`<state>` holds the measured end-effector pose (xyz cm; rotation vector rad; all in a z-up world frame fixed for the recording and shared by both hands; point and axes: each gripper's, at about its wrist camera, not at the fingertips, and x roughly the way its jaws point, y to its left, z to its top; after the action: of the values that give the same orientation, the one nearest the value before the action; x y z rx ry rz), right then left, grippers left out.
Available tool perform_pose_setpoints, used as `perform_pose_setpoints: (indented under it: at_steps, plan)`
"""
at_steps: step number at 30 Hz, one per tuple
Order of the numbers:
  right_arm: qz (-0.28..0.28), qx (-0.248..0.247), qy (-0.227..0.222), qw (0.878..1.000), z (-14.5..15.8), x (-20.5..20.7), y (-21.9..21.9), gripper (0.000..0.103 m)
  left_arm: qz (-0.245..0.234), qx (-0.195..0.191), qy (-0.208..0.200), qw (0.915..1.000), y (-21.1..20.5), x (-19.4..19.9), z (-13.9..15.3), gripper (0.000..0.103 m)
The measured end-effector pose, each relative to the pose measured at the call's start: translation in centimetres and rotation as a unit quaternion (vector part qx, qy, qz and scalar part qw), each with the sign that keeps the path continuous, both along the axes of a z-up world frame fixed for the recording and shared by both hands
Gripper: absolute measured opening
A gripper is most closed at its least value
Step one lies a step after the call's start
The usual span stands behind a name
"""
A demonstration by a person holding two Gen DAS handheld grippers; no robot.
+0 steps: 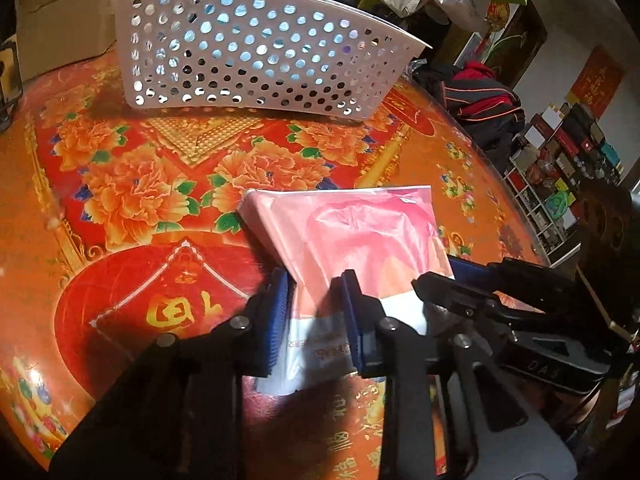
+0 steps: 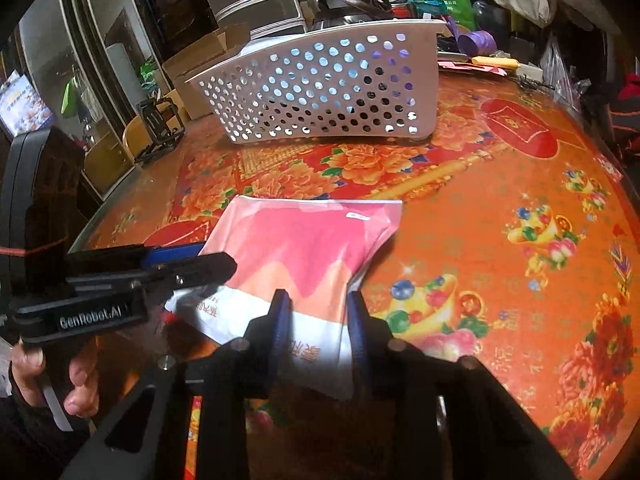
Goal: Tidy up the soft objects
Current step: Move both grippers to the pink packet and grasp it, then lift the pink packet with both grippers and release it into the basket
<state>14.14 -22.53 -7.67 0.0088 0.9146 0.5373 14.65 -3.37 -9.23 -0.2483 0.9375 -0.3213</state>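
Pink soft packet [image 1: 352,236] flat on bench [image 1: 120,208], just short of white basket [image 1: 256,60]. Light, limp, slippery film; likely sags. Left gripper [image 1: 316,316] and right gripper [image 2: 318,328] jaws pinched on near edge.

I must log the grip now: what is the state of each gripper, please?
Left gripper: closed on the near edge of the pink and white soft package.
Right gripper: closed on the same package, beside the left.
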Motion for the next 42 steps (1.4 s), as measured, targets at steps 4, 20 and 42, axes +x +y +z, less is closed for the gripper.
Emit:
perform_pose_setpoints:
  at_steps: [4, 20, 42]
  plan:
    - [0.004, -0.014, -0.012, 1.000, 0.3, -0.6, 0.5, 0.013, -0.001, 0.008, -0.015, 0.9999, 0.2, -0.6, 0.2, 0.015]
    - [0.005, -0.009, -0.092, 0.996, 4.2, -3.6, 1.6, 0.005, 0.005, -0.002, -0.122, 0.9925, 2.4, -4.6, 4.4, 0.013]
    - [0.001, -0.004, -0.173, 0.985, 16.7, 5.2, 3.9, 0.005, 0.016, 0.029, -0.195, 0.9803, 4.1, 5.9, 19.7, 0.013]
